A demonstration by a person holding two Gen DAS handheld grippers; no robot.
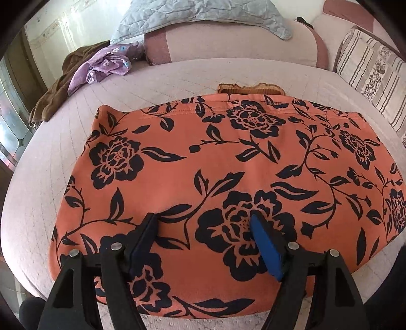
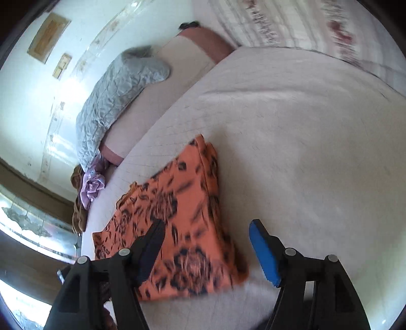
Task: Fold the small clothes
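An orange garment with a black flower print [image 1: 228, 177] lies folded flat on the pale pink bed cover [image 1: 157, 78]. My left gripper [image 1: 203, 220] is open, just above the near part of the garment, holding nothing. In the right wrist view the same garment [image 2: 182, 218] lies folded and blurred. My right gripper [image 2: 206, 226] is open and empty over the garment's right edge, with one finger over the cloth and the blue-padded finger [image 2: 264, 251] over bare bed cover.
A purple flowered cloth [image 1: 106, 66] and a brown cloth [image 1: 53, 94] lie heaped at the bed's far left. A grey quilted blanket [image 1: 203, 17] drapes over the pink headrest [image 1: 228, 43]. A striped pillow [image 1: 373, 78] lies at the right. A brown edge [image 1: 248, 89] peeks from behind the garment.
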